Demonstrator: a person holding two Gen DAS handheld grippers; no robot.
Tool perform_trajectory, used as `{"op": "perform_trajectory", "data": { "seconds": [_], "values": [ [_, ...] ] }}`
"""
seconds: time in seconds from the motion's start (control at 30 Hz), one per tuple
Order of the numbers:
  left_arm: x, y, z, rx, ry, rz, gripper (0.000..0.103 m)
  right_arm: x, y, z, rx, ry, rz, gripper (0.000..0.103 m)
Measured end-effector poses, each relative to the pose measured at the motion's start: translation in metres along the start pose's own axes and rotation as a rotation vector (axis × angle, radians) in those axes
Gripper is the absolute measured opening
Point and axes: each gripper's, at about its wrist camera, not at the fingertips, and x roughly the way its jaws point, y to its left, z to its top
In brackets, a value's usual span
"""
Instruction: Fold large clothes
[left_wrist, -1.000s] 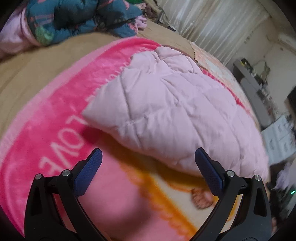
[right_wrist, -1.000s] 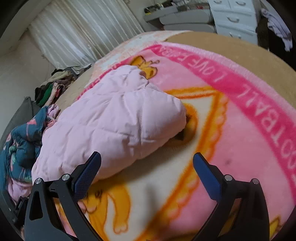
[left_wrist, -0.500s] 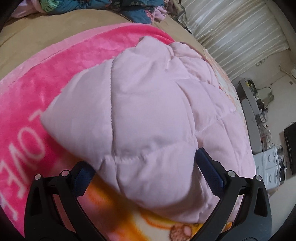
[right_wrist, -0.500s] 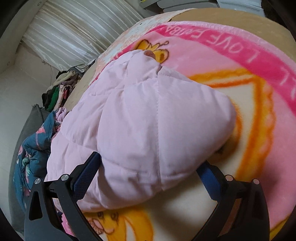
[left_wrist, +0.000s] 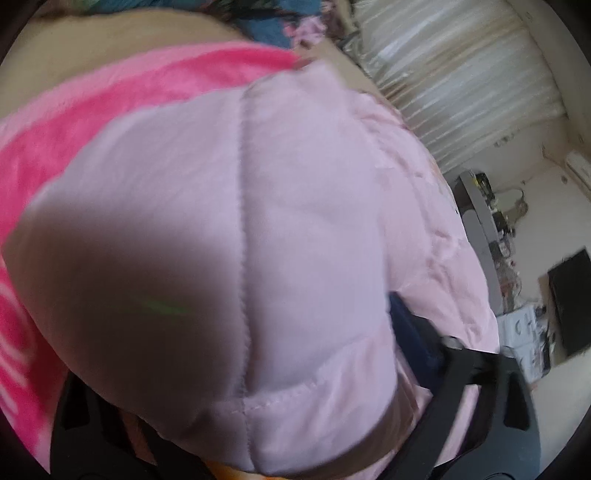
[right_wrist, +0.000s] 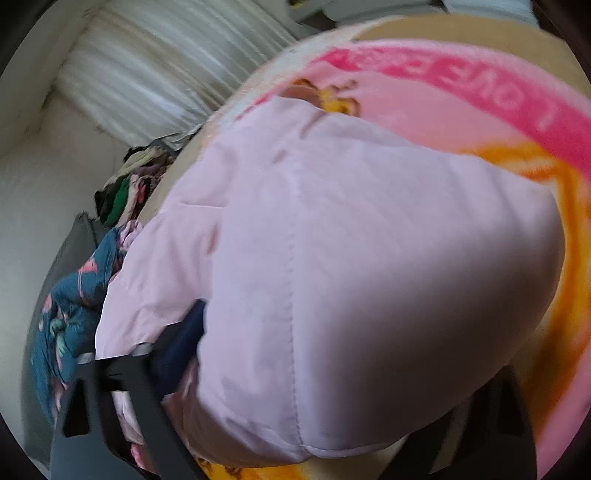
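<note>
The pink quilted jacket (left_wrist: 258, 240) fills both frames' centre, lying on the pink blanket (left_wrist: 110, 96). The closing left gripper (left_wrist: 236, 369) and right gripper (right_wrist: 332, 350) straddle its padded edge. Crumpled clothes (right_wrist: 74, 310) are seen lower left, curtains (right_wrist: 166, 62) above.

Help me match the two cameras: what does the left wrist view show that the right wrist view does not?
Only the left wrist view shows a grey desk with clutter and a black screen. Only the right shows a clothes pile and the blanket's orange cartoon print. Both show the pink quilted jacket between closing jaws, the pink blanket, and curtains.
</note>
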Motion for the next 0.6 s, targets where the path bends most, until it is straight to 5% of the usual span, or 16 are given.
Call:
{"op": "perform_trajectory", "data": {
  "seconds": [0.07,0.23,0.6],
  "values": [
    [-0.008,-0.013,0.000,0.071,-0.029,0.014,0.062,-0.005,0.011,0.001,-0.078,-0.026,0.004,0.056],
    [-0.022,-0.041,-0.001,0.223,-0.080,0.050,0.036,-0.013,0.036,0.002,-0.254,-0.049,-0.034,0.037],
    [-0.062,-0.092,0.001,0.490,-0.187,0.086,0.025,-0.044,0.102,-0.006,-0.667,-0.145,-0.136,0.028]
  ]
}}
